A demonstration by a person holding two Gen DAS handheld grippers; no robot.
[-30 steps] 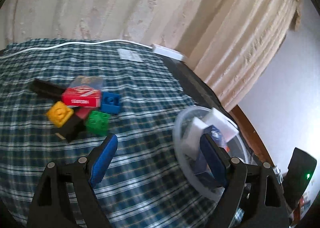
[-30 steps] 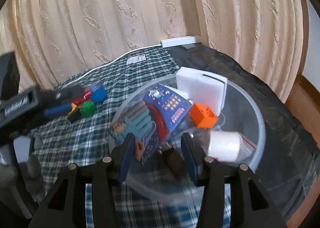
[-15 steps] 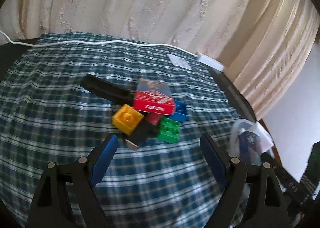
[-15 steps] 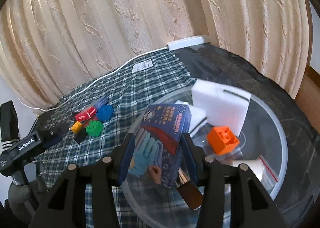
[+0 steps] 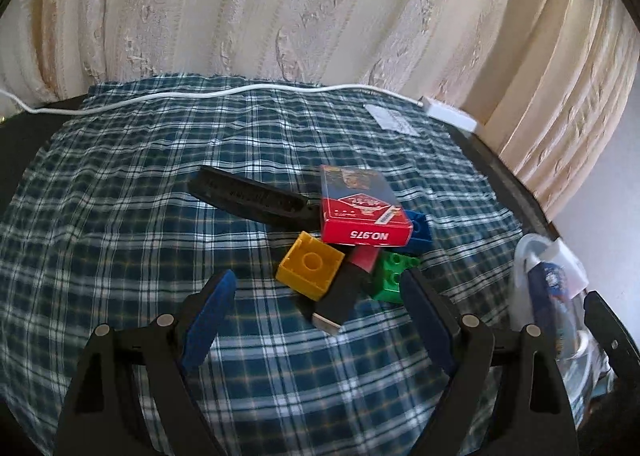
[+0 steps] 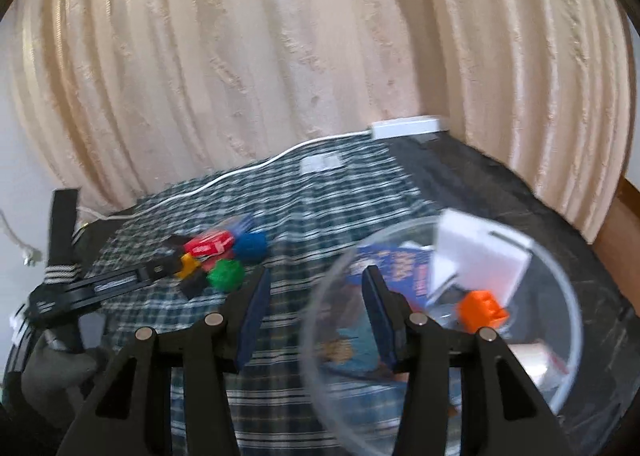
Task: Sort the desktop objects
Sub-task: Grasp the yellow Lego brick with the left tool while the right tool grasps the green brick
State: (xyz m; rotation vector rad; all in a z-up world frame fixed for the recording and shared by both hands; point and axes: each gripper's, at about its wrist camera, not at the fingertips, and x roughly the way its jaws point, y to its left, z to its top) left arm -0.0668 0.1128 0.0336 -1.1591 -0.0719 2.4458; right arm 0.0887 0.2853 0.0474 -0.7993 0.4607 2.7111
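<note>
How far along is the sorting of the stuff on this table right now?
Partly done. The clear bowl already holds an orange brick, a white foam block and a blue booklet. Nothing is in hand: the right gripper and left gripper are both open and empty. Left on the checked cloth: red card box, yellow brick, green brick, blue brick and a black tool.

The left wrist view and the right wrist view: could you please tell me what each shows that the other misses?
Only the left wrist view shows the red box's "NO.975" print and the yellow brick's hollow underside. Only the right shows the orange brick and white foam block inside the clear bowl. Both show the toy pile, bowl and plaid cloth.
</note>
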